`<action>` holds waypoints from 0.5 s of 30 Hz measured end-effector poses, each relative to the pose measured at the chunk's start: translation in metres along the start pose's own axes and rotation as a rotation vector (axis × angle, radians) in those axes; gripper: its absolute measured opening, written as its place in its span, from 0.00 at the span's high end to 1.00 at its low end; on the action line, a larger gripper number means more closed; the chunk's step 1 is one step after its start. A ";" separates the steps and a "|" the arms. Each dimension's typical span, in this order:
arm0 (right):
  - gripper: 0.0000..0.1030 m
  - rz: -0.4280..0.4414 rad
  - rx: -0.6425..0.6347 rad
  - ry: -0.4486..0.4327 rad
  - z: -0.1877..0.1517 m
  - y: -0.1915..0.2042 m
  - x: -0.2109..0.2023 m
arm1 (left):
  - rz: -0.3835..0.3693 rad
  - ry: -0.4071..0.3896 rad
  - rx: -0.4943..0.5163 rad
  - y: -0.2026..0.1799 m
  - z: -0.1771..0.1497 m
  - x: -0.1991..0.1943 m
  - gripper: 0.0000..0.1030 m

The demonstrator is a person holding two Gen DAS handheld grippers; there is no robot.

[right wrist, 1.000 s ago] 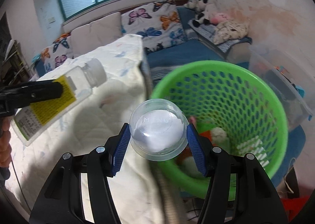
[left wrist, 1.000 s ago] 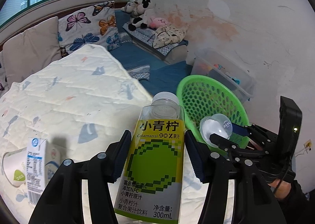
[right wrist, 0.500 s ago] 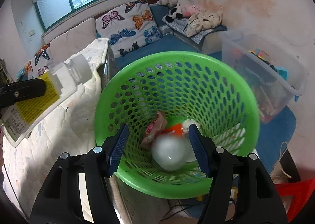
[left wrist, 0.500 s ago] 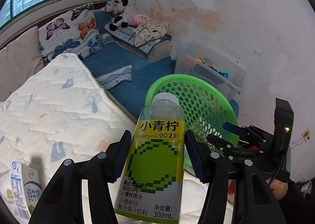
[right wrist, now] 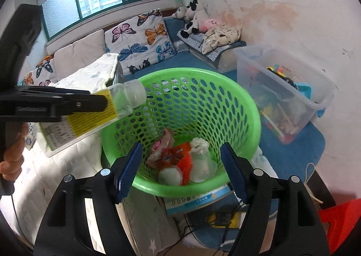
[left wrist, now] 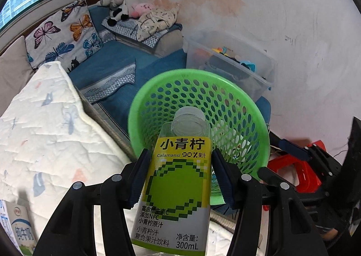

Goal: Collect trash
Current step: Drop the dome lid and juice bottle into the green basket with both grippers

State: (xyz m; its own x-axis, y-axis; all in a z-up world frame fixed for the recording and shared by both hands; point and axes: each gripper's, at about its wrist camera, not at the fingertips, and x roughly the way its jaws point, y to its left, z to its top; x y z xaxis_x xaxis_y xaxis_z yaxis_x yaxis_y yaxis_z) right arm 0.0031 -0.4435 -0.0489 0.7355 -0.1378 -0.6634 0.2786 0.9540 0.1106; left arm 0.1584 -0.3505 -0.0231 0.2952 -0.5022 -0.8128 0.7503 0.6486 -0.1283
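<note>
The room was a bedroom corner w/ a stained white wall, a quilted mattress [left wrist: 45,134] at left and a green perforated basket [right wrist: 237,107] on the floor beside its edge. The left gripper [left wrist: 178,174] pinched a juice bottle [left wrist: 178,188] across the labelled body, pads on opposite flat faces, cap end forward and poised over the near rim of the basket; in the right wrist view the same bottle [right wrist: 94,114] lay tilted w/ its cap just past the rim. The bottle appeared clear and empty, so judged light, fairly stiff at the shoulders, slick on the label film; mid-body was the sensible hold, as taken. The right gripper [right wrist: 180,165] stood spread and empty above the basket, its jaws having just been opening w/ nothing between them. Wrappers and a clear cup [right wrist: 200,163] lay at the basket bottom. Clearances: mattress edge close on the left, a clear storage bin [right wrist: 293,89] just beside the basket on the right, a red object [left wrist: 300,174] near the right gripper. Open room lay straight over the basket mouth; the rim was wide enough for a tilted drop, approx. central release judged safest. A milk carton [left wrist: 20,231] remained on the mattress.
</note>
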 end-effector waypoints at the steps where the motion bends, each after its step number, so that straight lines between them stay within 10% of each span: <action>1: 0.30 0.000 0.005 0.000 -0.002 -0.002 -0.002 | 0.002 0.008 0.003 -0.002 0.000 0.004 0.47; 15: 0.28 0.018 0.030 -0.011 -0.011 -0.003 -0.017 | 0.000 -0.005 -0.024 -0.002 -0.005 -0.004 0.32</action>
State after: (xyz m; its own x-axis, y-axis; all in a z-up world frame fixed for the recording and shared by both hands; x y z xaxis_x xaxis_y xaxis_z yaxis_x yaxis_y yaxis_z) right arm -0.0169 -0.4409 -0.0463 0.7470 -0.1237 -0.6532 0.2836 0.9480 0.1448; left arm 0.1528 -0.3467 -0.0227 0.2981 -0.5051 -0.8099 0.7358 0.6621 -0.1421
